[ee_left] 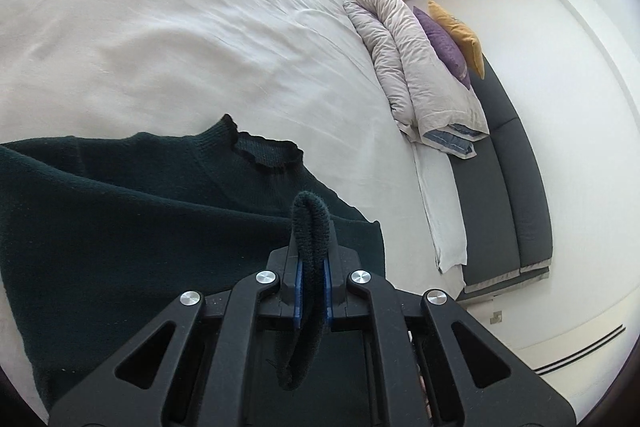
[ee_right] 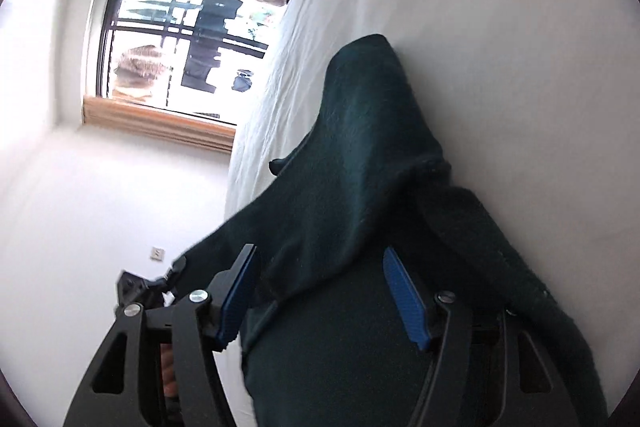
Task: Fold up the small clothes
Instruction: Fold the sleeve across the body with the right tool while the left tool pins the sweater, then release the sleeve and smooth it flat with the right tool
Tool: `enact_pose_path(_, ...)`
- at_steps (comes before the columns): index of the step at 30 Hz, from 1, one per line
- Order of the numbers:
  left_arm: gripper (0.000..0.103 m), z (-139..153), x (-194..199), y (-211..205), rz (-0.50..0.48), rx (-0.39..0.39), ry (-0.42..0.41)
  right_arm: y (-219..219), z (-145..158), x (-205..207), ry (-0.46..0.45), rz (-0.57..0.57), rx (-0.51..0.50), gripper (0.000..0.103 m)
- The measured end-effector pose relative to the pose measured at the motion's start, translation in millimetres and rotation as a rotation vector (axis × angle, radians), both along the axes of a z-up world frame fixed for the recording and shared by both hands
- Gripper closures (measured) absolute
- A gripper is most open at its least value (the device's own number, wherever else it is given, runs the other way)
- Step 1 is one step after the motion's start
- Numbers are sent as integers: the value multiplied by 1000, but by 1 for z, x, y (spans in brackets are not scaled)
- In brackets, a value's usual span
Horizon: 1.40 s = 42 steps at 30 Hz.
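Note:
A dark green knit sweater (ee_left: 152, 211) lies on the white bed sheet (ee_left: 160, 27), its frilled neckline (ee_left: 266, 153) facing away. My left gripper (ee_left: 312, 259) is shut on a fold of the sweater's edge, which loops up between the blue pads. In the right wrist view the same sweater (ee_right: 360, 163) drapes over the bed's edge (ee_right: 260, 99) and across my right gripper (ee_right: 320, 291). Its blue pads (ee_right: 404, 295) stand wide apart with cloth hanging between them, not pinched.
A rolled grey duvet (ee_left: 412, 67) with purple and yellow cushions (ee_left: 452, 35) lies at the bed's far end, beside a dark grey sofa (ee_left: 516, 187). A window (ee_right: 176, 23) with tan blinds fills the wall beyond the bed. White walls and floor surround.

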<state>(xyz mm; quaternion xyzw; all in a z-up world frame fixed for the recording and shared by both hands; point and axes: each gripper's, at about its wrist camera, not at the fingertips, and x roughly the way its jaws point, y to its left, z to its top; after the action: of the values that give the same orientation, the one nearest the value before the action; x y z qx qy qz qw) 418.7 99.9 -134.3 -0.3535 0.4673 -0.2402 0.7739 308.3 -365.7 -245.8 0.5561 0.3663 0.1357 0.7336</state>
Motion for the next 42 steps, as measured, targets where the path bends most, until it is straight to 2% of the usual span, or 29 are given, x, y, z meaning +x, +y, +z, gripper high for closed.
enact_pose_path(5, 97, -14, -7, 27, 36, -10, 17, -5, -7, 13, 3, -78, 65, 37)
enact_pose_path(10, 97, -51, -13, 51, 78, 0, 66, 3, -8, 22, -10, -132, 73, 36)
enact_pose_path(15, 97, -93, -12, 63, 103, 20, 122, 11, -10, 23, -21, -149, 23, 37)
enact_pose_path(19, 97, -112, -16, 70, 113, 23, 139, 16, -6, 26, -12, -123, -41, 37)
enact_pose_path(23, 97, -114, -17, 72, 113, 31, 125, 17, -2, 27, -21, -118, -59, 36)
enact_pose_path(30, 97, -80, 0, 71, 89, 95, 61, 22, -1, 37, -25, -98, -73, 36)
enact_pose_path(32, 97, -86, 0, 74, 87, 105, 87, 24, -4, 37, -19, -89, -93, 36)
enact_pose_path(34, 97, -106, -1, 83, 102, 97, 131, 25, -5, 36, -13, -80, -119, 43)
enact_pose_path(37, 96, -127, -5, 94, 132, 15, 140, 22, -7, 34, -17, -61, -111, 45)
enact_pose_path(42, 95, -117, -10, 87, 110, 85, 116, 17, -5, 22, 3, -35, -111, 44)
